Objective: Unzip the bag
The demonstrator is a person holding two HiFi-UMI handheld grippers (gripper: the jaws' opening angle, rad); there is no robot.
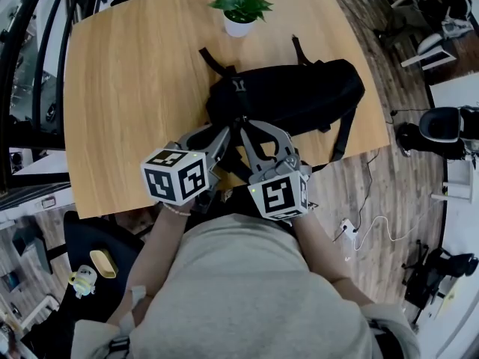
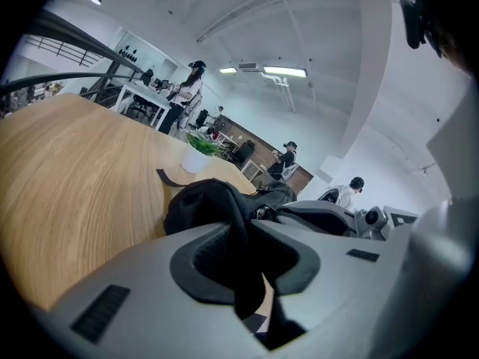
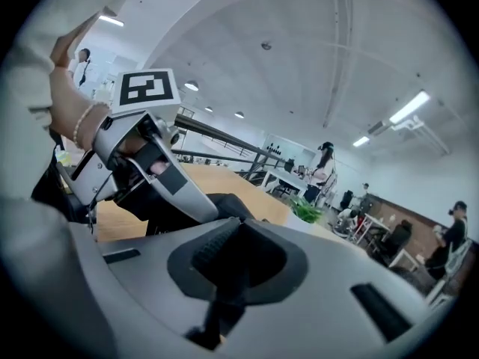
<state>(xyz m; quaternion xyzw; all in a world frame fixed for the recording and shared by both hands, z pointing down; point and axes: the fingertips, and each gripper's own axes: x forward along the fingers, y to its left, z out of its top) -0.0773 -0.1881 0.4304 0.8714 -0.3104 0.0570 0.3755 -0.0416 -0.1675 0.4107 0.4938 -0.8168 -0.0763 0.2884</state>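
1. Left tongs: clamped narrow on a black fold of the bag.
2. Right tongs: just right of the left pair, tips almost meeting it. Drawn narrow on a thin dark bit at the bag's near end.
3. The bag: black backpack lying flat, running away from both tips and off to their right, straps trailing.
4. Table: pale wood, beneath tongs and bag.
5. Potted plant: white pot, straight ahead of the tips, beyond the bag and apart from it.
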